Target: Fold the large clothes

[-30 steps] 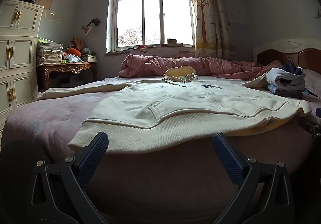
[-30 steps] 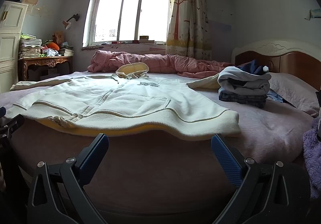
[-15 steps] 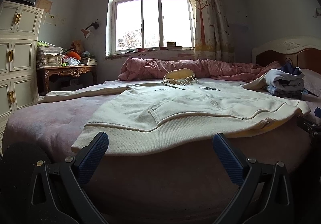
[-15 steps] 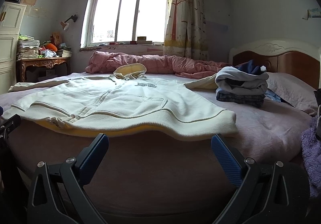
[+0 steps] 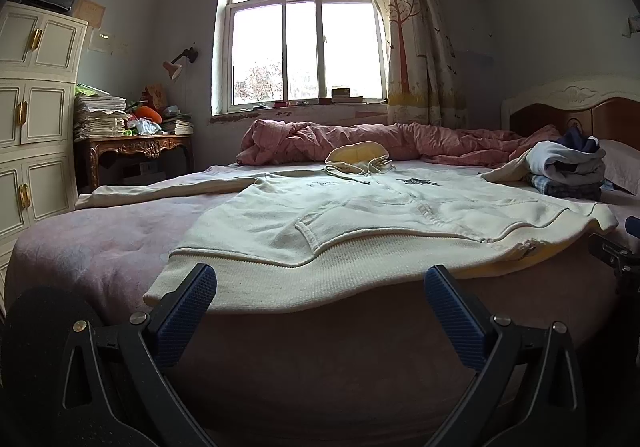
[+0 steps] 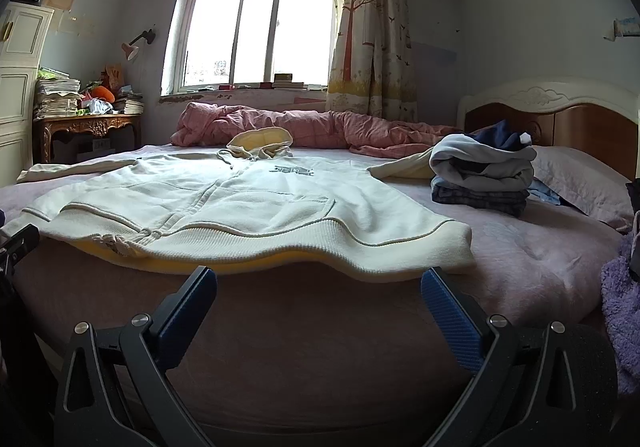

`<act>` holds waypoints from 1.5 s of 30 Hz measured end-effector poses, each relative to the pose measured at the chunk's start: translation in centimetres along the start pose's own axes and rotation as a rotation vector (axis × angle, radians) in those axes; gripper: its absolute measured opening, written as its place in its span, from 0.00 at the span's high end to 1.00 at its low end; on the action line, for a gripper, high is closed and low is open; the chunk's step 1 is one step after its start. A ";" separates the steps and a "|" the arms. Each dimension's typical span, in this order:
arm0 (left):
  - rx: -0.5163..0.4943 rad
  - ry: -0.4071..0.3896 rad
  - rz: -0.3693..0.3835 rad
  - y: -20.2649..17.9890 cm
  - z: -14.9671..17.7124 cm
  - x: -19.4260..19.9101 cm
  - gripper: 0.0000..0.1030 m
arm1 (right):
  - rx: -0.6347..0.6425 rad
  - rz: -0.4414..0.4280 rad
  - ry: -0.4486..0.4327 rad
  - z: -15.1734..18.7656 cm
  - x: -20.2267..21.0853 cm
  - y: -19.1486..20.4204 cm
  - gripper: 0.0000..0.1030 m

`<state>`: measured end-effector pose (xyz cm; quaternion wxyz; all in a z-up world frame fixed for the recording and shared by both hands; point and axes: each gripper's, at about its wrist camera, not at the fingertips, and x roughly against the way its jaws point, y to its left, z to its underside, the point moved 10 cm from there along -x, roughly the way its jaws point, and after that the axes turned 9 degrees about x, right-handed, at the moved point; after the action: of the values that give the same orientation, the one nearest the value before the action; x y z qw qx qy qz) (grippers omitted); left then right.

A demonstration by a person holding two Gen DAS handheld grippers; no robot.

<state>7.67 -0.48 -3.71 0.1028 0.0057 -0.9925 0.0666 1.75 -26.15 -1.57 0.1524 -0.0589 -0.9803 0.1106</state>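
Note:
A cream zip hoodie (image 5: 360, 215) (image 6: 240, 199) lies spread flat, front up, on the pink-sheeted bed (image 5: 100, 243) (image 6: 540, 259), hood toward the window and ribbed hem toward me. One sleeve stretches out left; the other runs right toward the folded pile. My left gripper (image 5: 320, 287) is open, just short of the hem's left part, nothing between its blue pads. Below the hem's right part, over the mattress edge, my right gripper (image 6: 318, 289) also stands open and empty. Each gripper shows at the edge of the other's view.
A stack of folded clothes (image 6: 484, 175) (image 5: 568, 171) sits at the right near a pillow (image 6: 580, 183) and headboard. A rumpled pink quilt (image 6: 304, 127) lies along the far side. A cabinet (image 5: 32, 119) and cluttered desk (image 5: 132, 143) stand left. Purple fuzzy fabric (image 6: 620, 307) hangs at right.
Both views have tilted or dropped slightly, so the hoodie and bed sit a little lower in frame. The hoodie has not moved and both grippers stay open.

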 end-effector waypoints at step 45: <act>0.021 0.298 -0.194 9.1 -3.8 -8.4 0.00 | -0.199 -0.027 0.320 -0.2 -5.7 -10.7 0.02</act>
<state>16.46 9.07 -2.99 0.2544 0.0928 -0.9603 0.0667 6.37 -37.36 -0.50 0.3011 -0.0775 -0.9504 0.0003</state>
